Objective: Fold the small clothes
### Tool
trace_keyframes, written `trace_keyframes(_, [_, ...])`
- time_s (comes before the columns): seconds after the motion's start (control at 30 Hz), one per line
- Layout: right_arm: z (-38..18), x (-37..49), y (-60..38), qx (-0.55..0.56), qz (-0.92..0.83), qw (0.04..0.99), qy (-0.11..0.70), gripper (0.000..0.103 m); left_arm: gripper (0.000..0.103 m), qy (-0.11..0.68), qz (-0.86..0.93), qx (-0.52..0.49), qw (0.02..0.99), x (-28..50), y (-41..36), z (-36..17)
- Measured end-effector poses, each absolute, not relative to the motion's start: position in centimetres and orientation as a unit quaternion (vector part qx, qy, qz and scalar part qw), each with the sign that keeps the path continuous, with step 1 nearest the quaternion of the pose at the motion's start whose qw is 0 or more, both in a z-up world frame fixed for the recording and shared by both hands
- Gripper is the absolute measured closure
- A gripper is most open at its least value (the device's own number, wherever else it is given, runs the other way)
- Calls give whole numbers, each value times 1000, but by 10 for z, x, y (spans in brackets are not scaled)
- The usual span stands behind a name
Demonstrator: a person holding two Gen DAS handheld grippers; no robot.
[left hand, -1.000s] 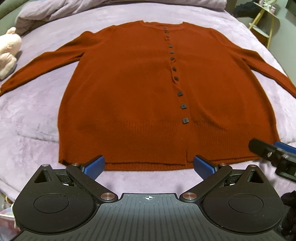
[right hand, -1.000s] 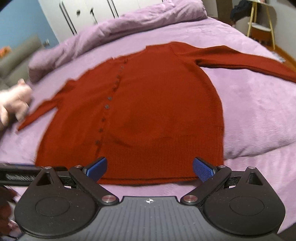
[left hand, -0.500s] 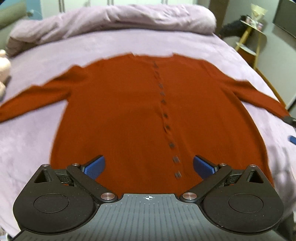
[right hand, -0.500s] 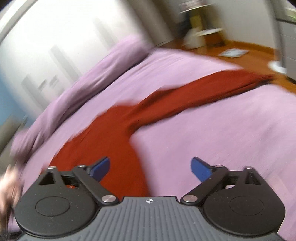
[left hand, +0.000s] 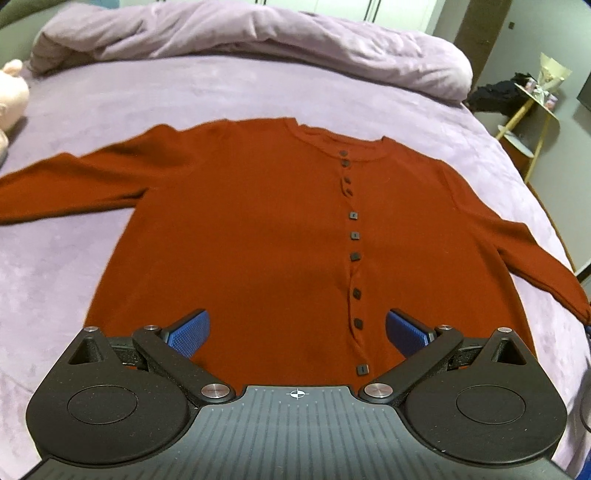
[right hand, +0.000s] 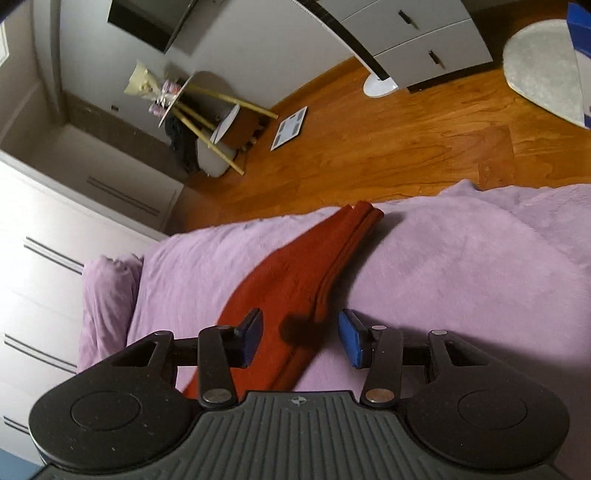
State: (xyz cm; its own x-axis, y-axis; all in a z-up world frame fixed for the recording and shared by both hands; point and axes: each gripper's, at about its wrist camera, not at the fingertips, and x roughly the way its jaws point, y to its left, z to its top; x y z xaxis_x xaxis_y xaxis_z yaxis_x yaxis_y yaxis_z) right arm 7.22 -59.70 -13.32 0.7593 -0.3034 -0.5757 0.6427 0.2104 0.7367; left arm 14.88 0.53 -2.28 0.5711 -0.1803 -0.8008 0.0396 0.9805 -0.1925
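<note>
Item: rust-red buttoned cardigan (left hand: 258, 229), flat on my lavender bed (left hand: 221, 96); left gripper (left hand: 295, 332) wide open above hem; right gripper (right hand: 301, 341) open, straddling sleeve (right hand: 295, 273)

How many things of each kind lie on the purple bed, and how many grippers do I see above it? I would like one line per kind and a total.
Rust-red cardigan: 1
Rolled lilac duvet: 1
Pink plush toy, partly out of frame: 1
Grippers: 2, the left gripper and the right gripper
Total: 5
</note>
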Motion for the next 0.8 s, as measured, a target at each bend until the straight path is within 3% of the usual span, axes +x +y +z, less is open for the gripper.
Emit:
trace_keyframes(0.03, [-135, 77, -598, 544, -312, 763, 156, 67, 0, 460, -66, -81, 882, 151, 6, -24])
trace_keyframes(0.1, [-133, 80, -601, 536, -319, 764, 162, 96, 0, 464, -71, -91, 878, 156, 10, -27])
trace_keyframes(0.17, [-125, 86, -601, 517, -334, 768, 179, 96, 0, 464, -83, -107, 876, 162, 14, -28])
trace_keyframes(0.27, [-87, 109, -573, 395, -338, 833, 188, 97, 0, 457, -101, -125, 875, 170, 15, -26])
trace_keyframes(0.5, [-8, 161, -389, 182, -17, 971, 152, 97, 0, 419, -167, -168, 876, 198, 2, -13])
trace_keyframes(0.57, [-15, 173, -335, 145, 58, 972, 177, 95, 0, 420, -180, -200, 866, 210, 1, -18])
trace_keyframes(0.63, [-36, 188, -296, 127, 103, 956, 244, 78, 0, 434, -188, -226, 852, 222, 2, -30])
trace_keyframes(0.8, [-91, 182, -281, 185, 72, 924, 326, 76, 0, 471, -196, -252, 822, 245, 2, -63])
